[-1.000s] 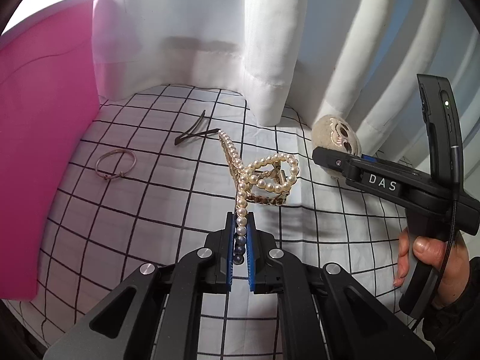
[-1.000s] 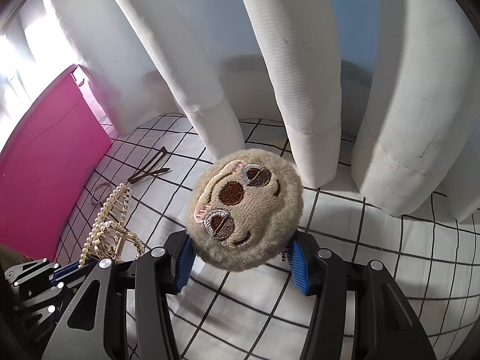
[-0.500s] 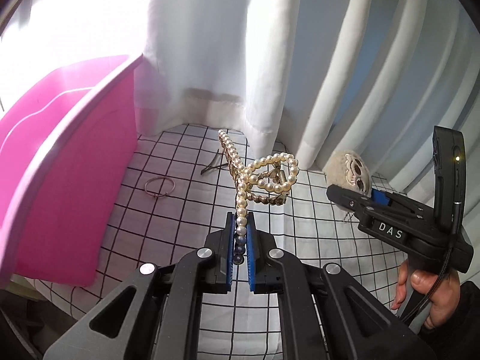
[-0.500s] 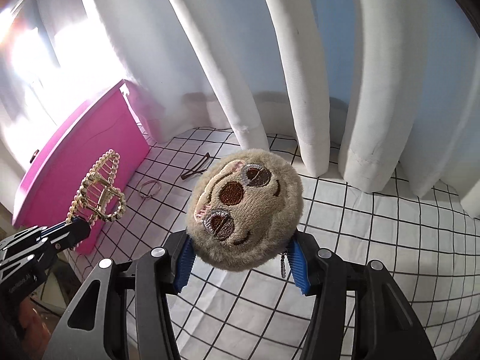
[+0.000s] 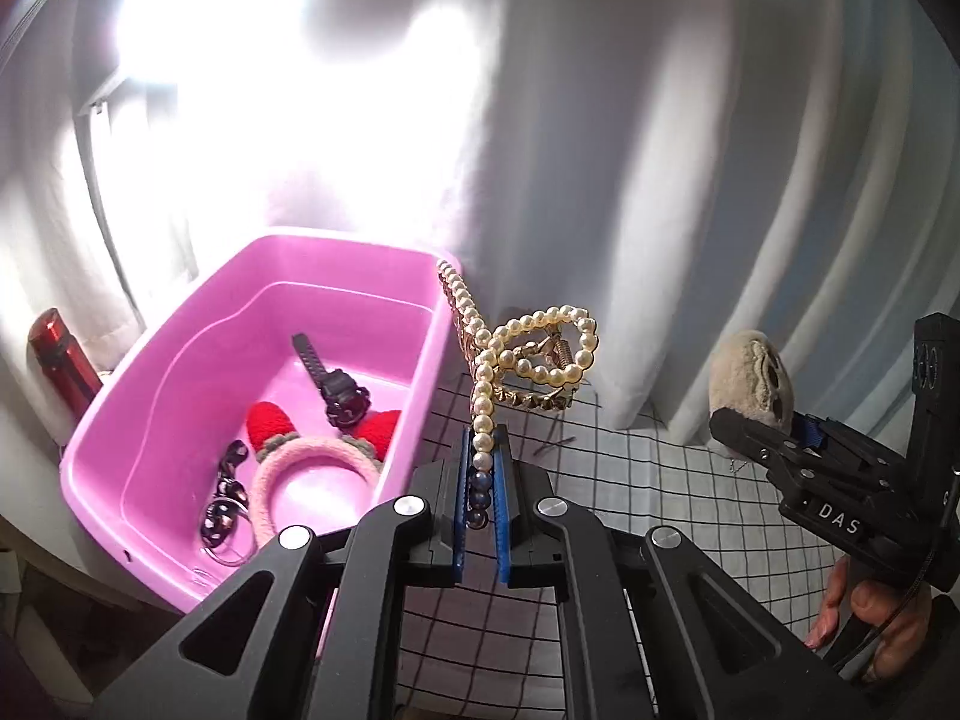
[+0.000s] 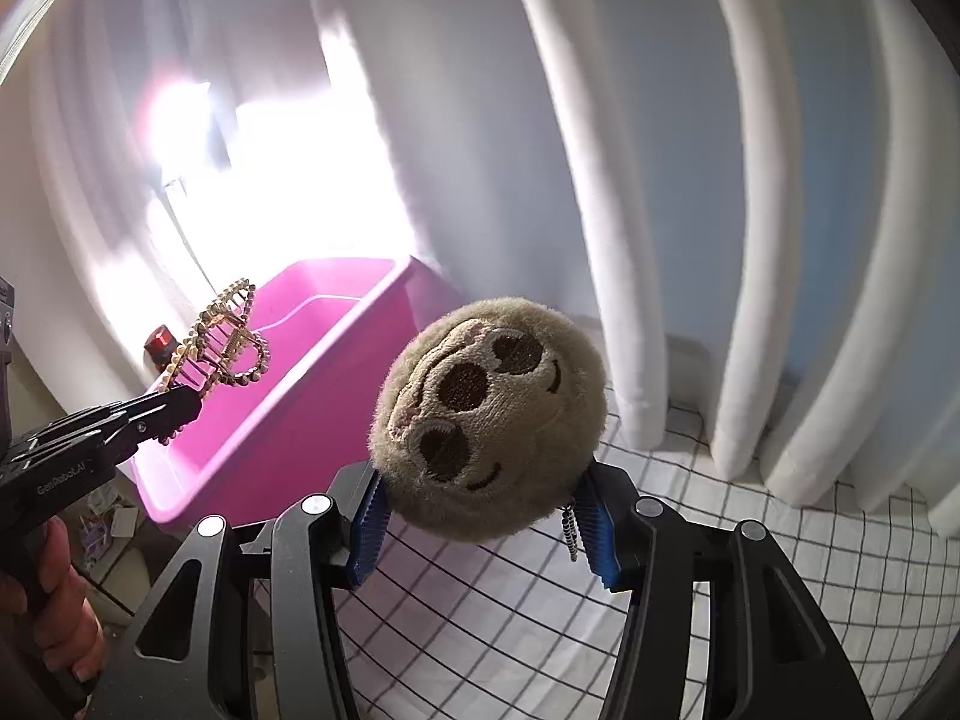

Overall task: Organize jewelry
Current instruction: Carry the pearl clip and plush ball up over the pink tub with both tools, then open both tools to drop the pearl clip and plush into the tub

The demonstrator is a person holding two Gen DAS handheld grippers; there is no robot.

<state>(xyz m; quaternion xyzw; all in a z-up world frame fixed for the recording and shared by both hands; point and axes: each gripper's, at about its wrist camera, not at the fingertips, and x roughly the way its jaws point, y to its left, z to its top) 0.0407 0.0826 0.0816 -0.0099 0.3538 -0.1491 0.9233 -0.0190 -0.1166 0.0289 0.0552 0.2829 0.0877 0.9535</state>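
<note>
Here we hold both grippers up above the checked surface. The left gripper has its fingers pressed together on one end of a pearl clip, which stands up and away past the fingertips. Left of and beyond those fingers sits the pink bin, open to us; inside it lie a black watch, a pink band with red ears, and some dark links that we can't quite identify through the glare. A red bottle stands beyond the bin's left end.

The right gripper has its fingers half spread, pinching a plush face by its two sides, the stitched face turned toward the camera. A short bead chain hangs just inside the right finger. A white curtain hangs beyond both.
</note>
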